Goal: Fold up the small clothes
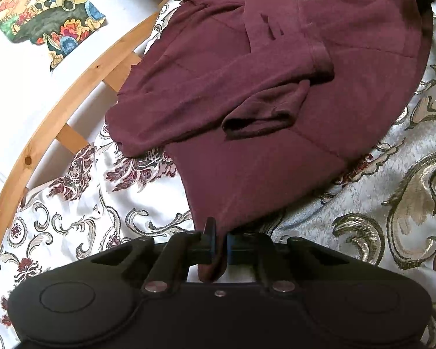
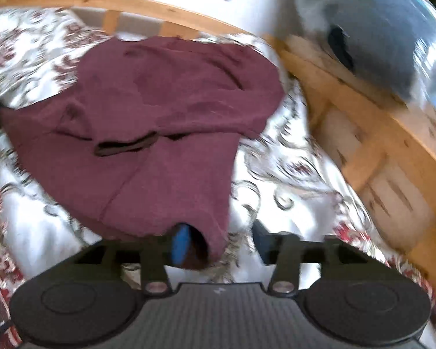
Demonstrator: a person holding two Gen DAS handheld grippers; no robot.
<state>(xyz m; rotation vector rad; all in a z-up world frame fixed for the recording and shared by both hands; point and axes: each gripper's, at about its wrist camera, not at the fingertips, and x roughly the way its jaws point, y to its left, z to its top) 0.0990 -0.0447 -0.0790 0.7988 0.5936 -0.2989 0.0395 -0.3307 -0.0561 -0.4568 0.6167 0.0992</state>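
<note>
A maroon long-sleeved garment [image 1: 247, 93] lies spread on a floral bedspread [image 1: 363, 203], both sleeves crossed over its body. My left gripper [image 1: 219, 244] is shut on the near hem corner, and a bit of cloth hangs down between the pads. In the right wrist view the same garment [image 2: 160, 110] lies ahead. My right gripper [image 2: 221, 242] stands open with its jaws wide apart. Its left blue pad [image 2: 179, 244] is tucked under the other hem corner; the right finger [image 2: 261, 241] is off the cloth, over the bedspread [image 2: 276, 174].
A curved wooden bed rail [image 1: 72, 87] runs along the left edge, with a white wall and a colourful picture [image 1: 43, 20] behind it. In the blurred right wrist view, a wooden frame [image 2: 363, 110] and a grey-blue rounded object [image 2: 378, 43] stand at the right.
</note>
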